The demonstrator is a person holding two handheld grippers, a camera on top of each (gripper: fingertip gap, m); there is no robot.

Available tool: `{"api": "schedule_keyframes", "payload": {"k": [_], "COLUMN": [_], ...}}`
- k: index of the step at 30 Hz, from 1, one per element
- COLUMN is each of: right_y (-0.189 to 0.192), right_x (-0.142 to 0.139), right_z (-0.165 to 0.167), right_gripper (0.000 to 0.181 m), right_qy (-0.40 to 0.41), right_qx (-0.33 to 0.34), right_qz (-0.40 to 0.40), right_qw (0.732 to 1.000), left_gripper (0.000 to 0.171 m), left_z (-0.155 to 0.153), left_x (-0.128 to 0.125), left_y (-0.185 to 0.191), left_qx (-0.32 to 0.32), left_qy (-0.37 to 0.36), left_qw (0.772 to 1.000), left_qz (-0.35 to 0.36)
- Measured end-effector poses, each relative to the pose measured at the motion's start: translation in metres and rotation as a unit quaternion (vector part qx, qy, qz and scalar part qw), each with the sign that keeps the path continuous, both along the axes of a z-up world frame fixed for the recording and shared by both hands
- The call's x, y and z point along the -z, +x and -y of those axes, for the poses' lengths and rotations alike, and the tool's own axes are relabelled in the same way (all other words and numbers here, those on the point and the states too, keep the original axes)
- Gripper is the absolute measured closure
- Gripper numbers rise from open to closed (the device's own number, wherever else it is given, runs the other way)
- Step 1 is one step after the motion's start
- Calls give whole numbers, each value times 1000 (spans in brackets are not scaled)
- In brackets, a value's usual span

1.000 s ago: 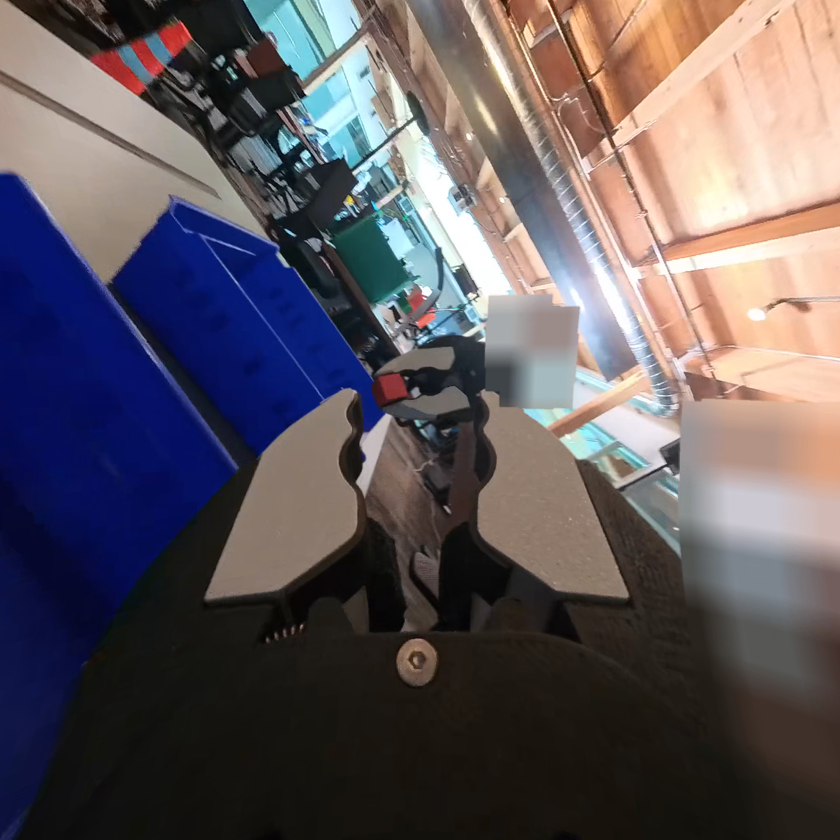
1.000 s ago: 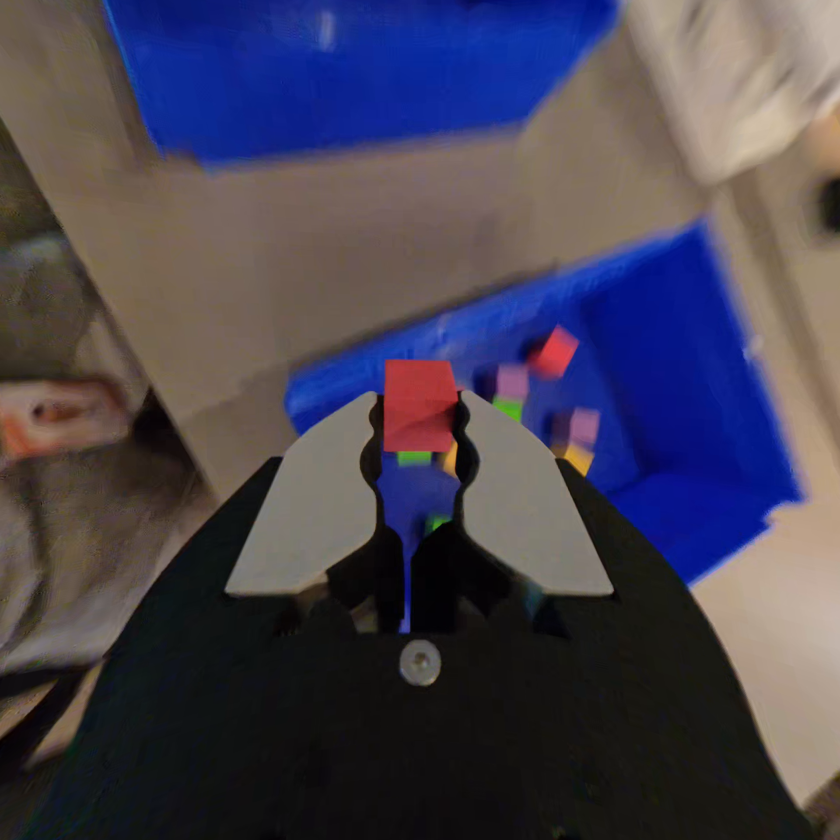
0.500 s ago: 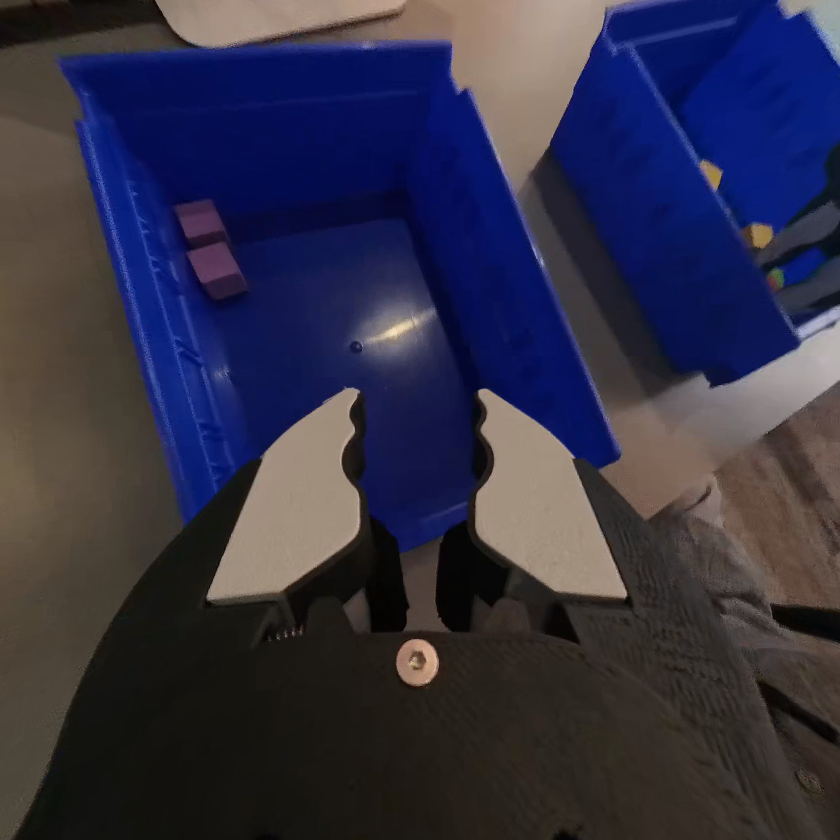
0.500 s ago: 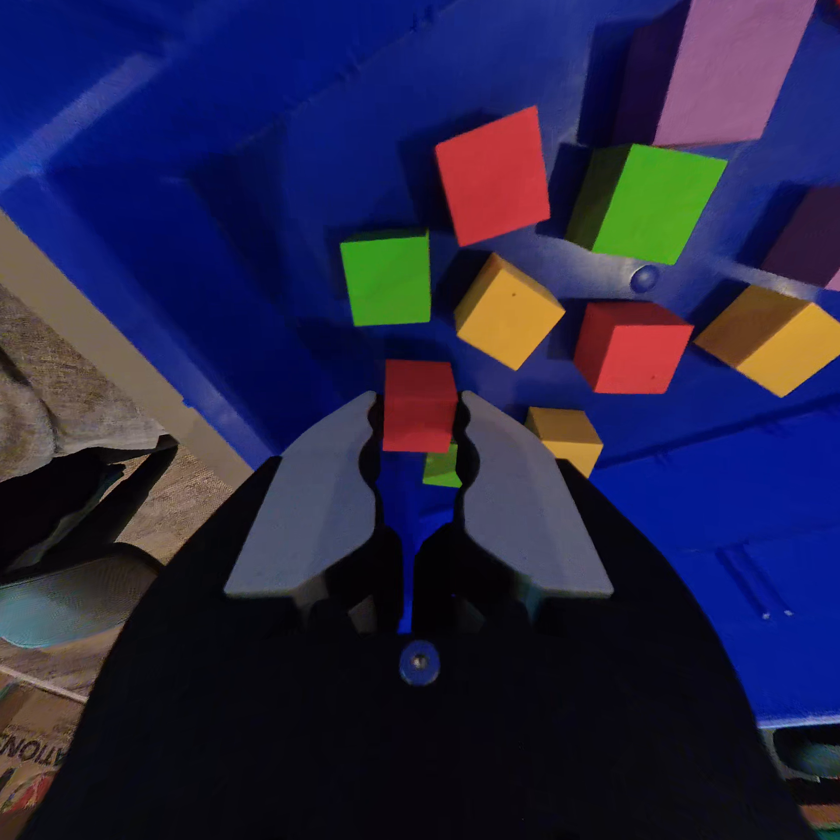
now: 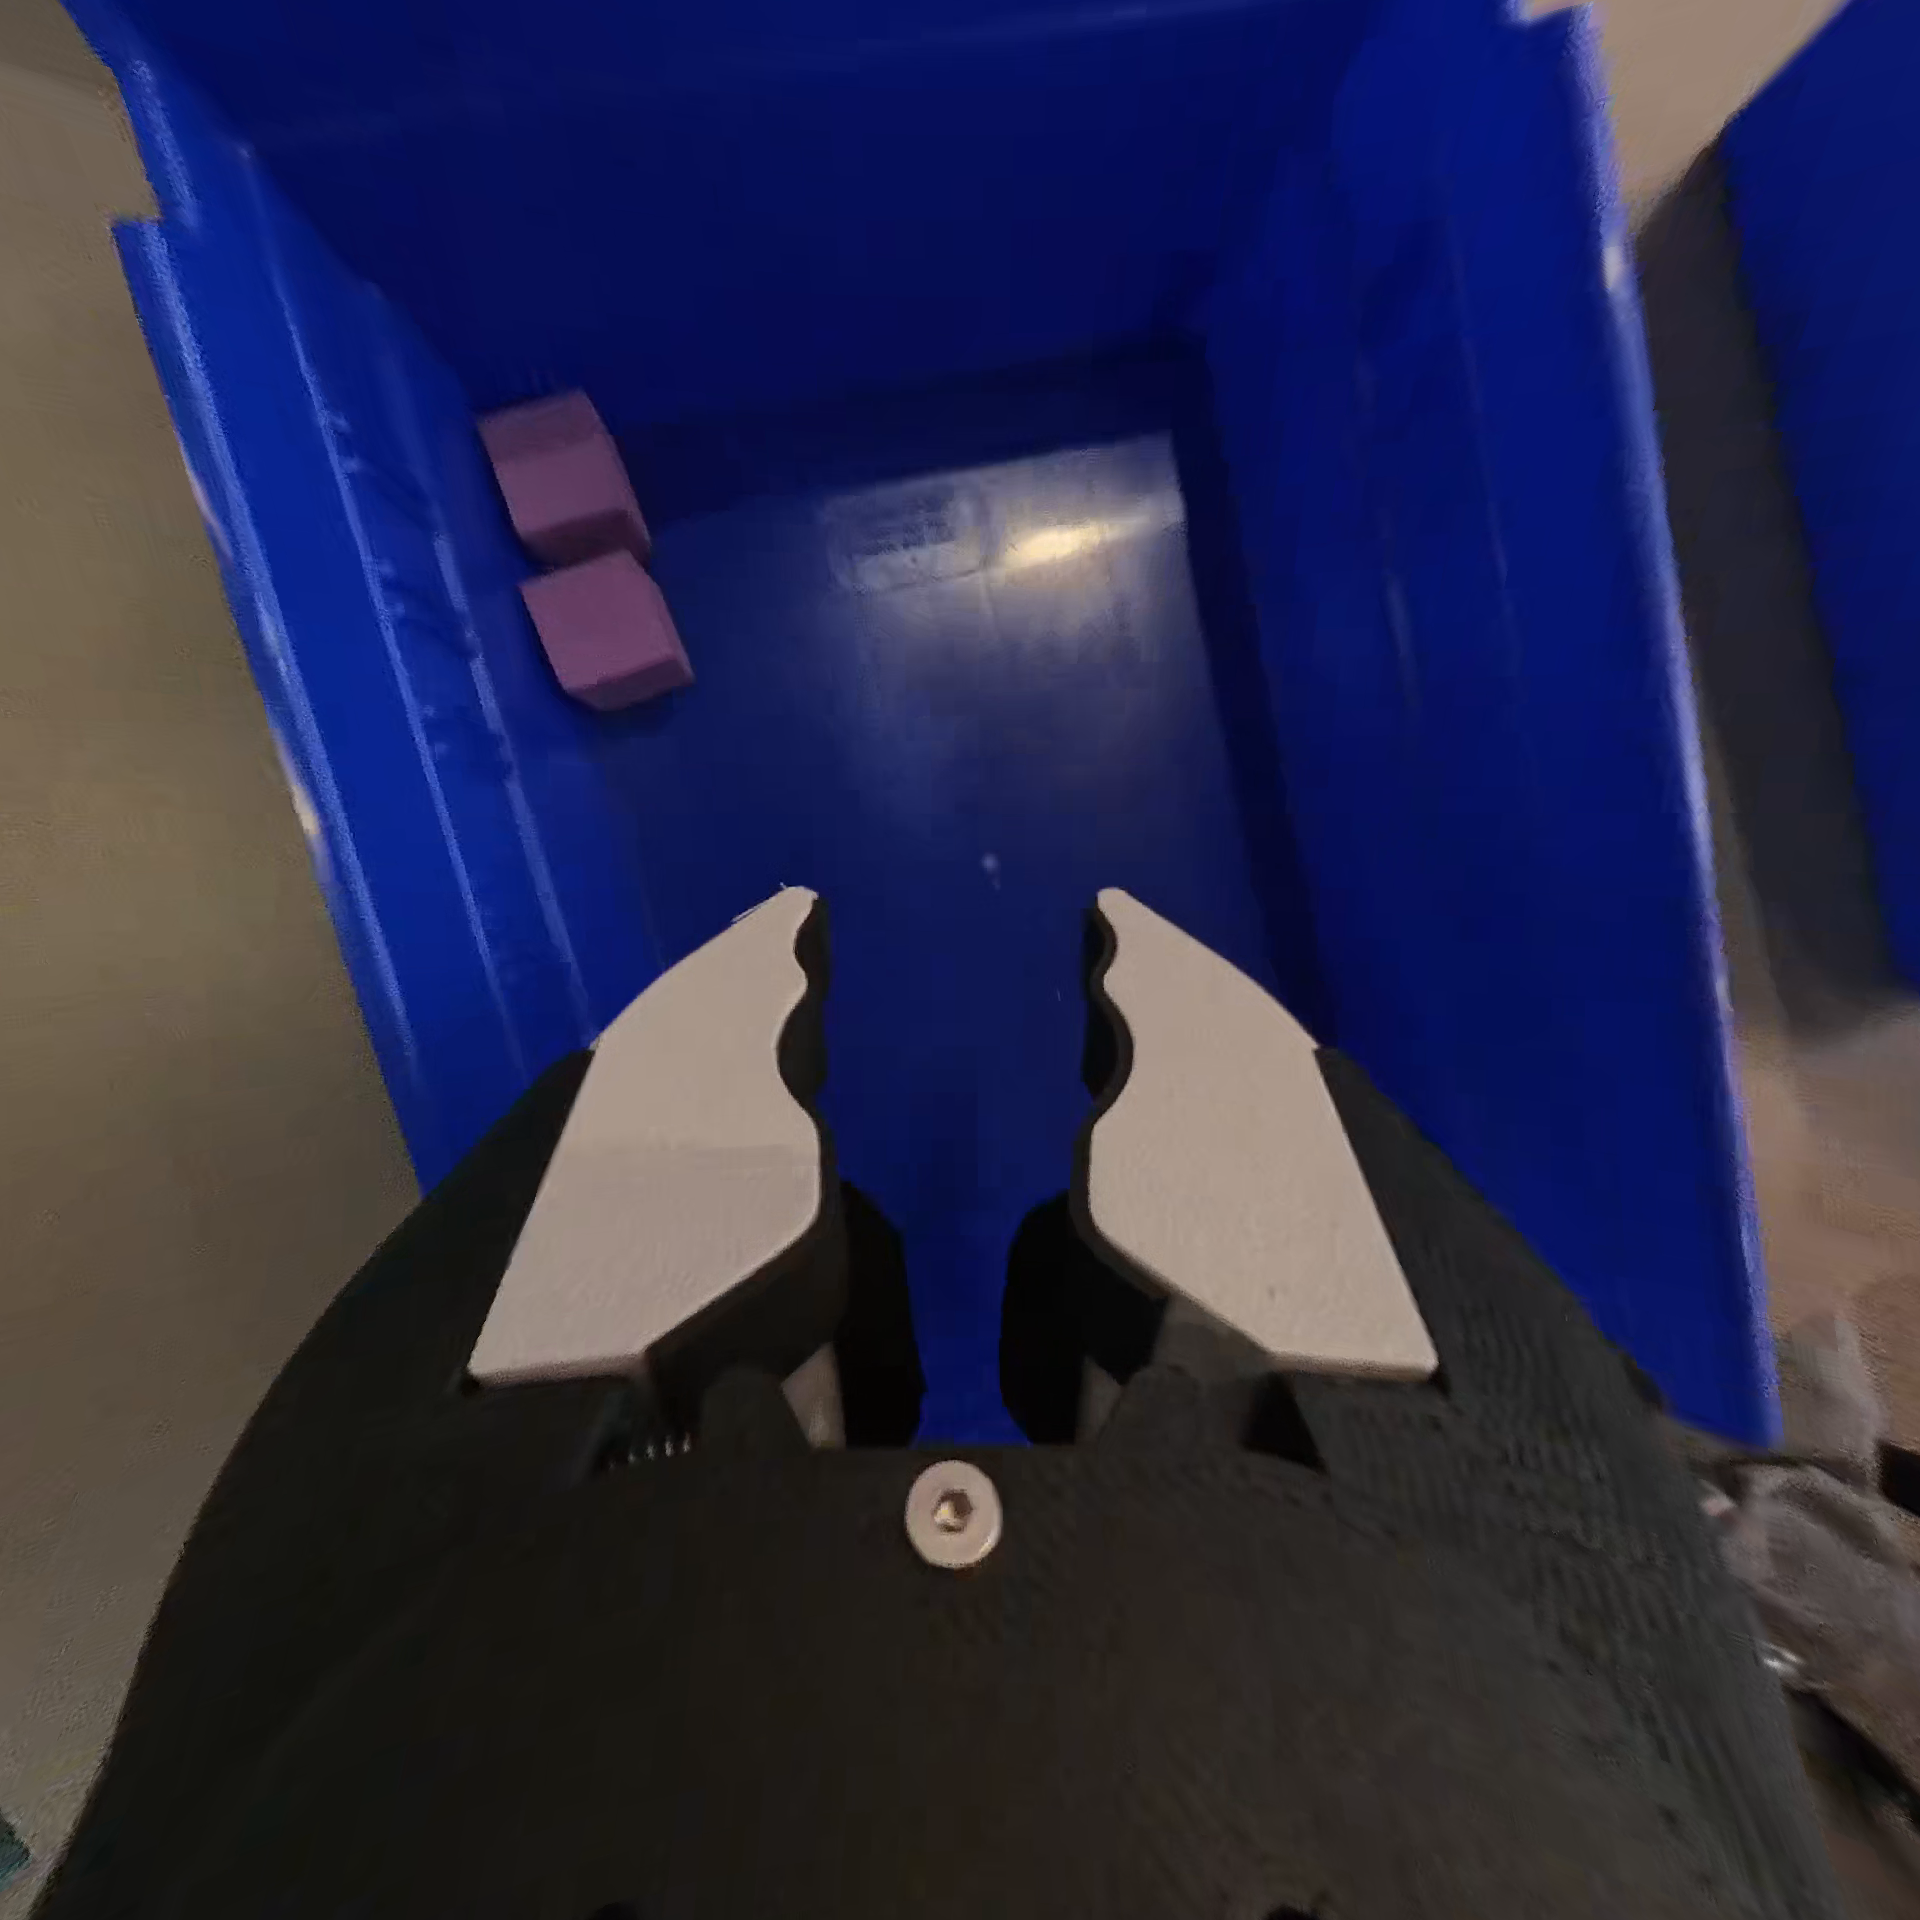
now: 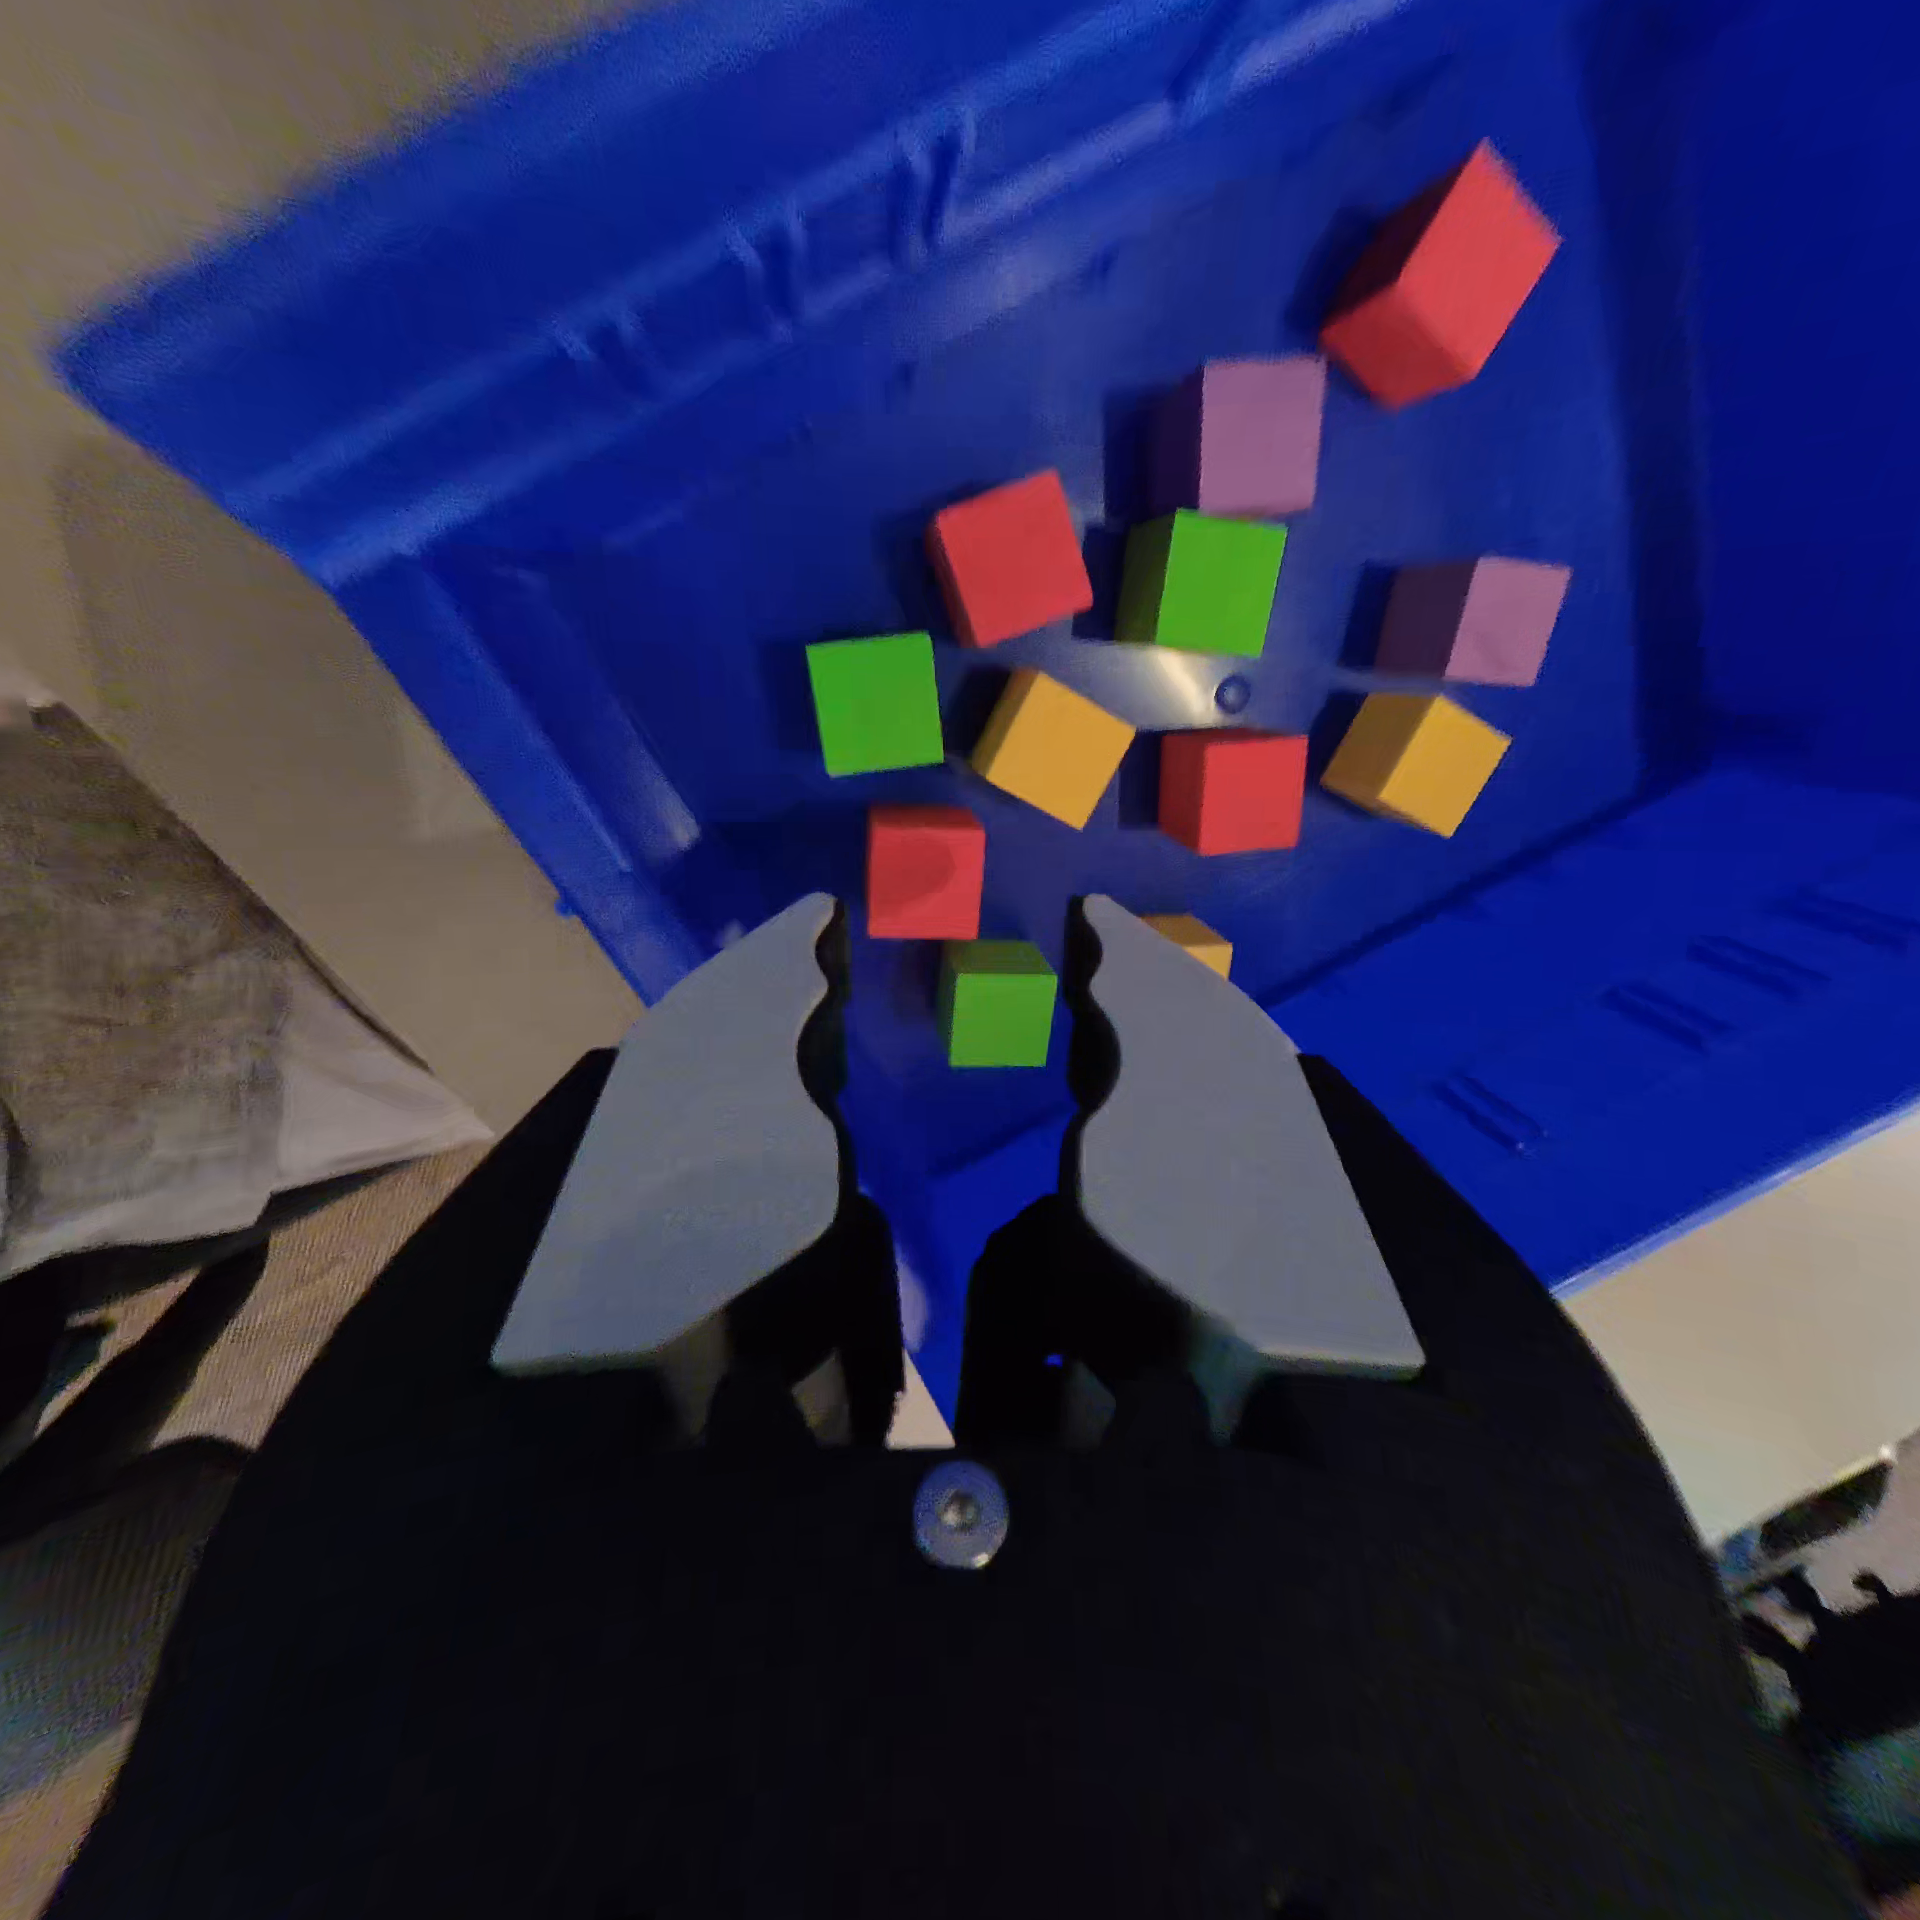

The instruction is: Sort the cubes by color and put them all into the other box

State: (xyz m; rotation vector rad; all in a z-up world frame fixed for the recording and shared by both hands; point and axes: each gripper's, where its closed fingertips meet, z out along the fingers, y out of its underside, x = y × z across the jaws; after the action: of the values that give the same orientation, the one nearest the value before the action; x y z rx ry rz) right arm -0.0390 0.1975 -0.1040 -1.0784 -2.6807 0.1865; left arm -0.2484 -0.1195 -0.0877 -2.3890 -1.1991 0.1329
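Setting: beige surface [image 5: 156, 727] carrying blue bins.
Left wrist view: left gripper [image 5: 951, 914] hangs released and empty over a blue bin [image 5: 1455, 727]; two purple cubes [image 5: 582, 561] lie by its left wall.
Right wrist view: right gripper [image 6: 956, 914] is spread and empty over another blue bin [image 6: 520, 364] of mixed cubes; nearest are a red cube [image 6: 925, 871] at its tips and a green cube [image 6: 997, 1003] between the fingers, lower down.

Left hand-held gripper [image 5: 951, 914]: jaws parted wide, nothing between the pale grey fingers [image 5: 686, 1132], black body filling the lower part of the view, pointed forward and down. Right hand-held gripper [image 6: 956, 920]: jaws also parted, a little narrower, gripping nothing, grey fingers [image 6: 1216, 1164] clear of contact, tilted downward, black body low in its view.
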Motion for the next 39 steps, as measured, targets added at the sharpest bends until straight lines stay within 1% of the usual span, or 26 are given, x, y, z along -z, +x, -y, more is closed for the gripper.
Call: {"api": "schedule_keyframes", "payload": {"k": [2, 4, 6, 8, 9, 13, 18, 28, 31, 33, 34, 35, 37, 38, 39], "right_y": [-2, -2, 0, 2, 2, 3, 5, 10, 12, 12, 12, 11, 11, 11, 11], "right_x": [-9, -13, -12, -10, -8, -3, 6, 2, 1, 1, 1, 1, -1, -3, -4], "right_z": [11, 16, 19, 20, 20, 22, 26, 27, 27, 27, 27, 28, 29, 30, 30], "right_gripper": [143, 143, 143, 143, 143, 144, 144, 144, 145, 145, 145, 145, 145, 145, 145], "right_qy": [-21, -26, -27, -25, -26, -35, -41, -48, -48, -47, -48, -47, -49, -49, -48], "right_qx": [-5, -8, -13, -18, -20, -27, -36, -37, -36, -35, -35, -36, -36, -36, -36], "right_qz": [-33, -51, -55, -58, -59, -60, -55, -69, -70, -71, -71, -73, -76, -79, -82], "right_qw": [999, 998, 998, 998, 998, 997, 997, 996, 996, 996, 996, 996, 995, 995, 995], "left_gripper": [127, 126, 118, 112, 111, 98, 95, 93, 89, 90, 97, 99, 99, 100, 100], "left_z": [-5, -7, -7, -8, -8, -4, -5, -7, -10, -18, -25, -30, -27, -31, -40], "left_x": [14, 27, 36, 40, 42, 44, 43, 54, 53, 48, 46, 44, 43, 42, 38], "left_y": [-11, -22, -33, -40, -44, -55, -64, -67, -62, -57, -53, -50, -51, -48, -45], "left_qx": [-13, -31, -48, -62, -65, -77, -74, -58, -48, -39, -32, -27, -28, -18, -5], "left_qy": [-30, -58, -83, -101, -111, -153, -177, -182, -179, -154, -129, -111, -126, -114, -88], "left_qw": [997, 990, 983, 979, 978, 976, 975, 973, 972, 975, 977, 977, 976, 977, 979], "left_qz": [74, 125, 156, 166, 165, 138, 116, 132, 145, 156, 168, 181, 175, 178, 182]}}
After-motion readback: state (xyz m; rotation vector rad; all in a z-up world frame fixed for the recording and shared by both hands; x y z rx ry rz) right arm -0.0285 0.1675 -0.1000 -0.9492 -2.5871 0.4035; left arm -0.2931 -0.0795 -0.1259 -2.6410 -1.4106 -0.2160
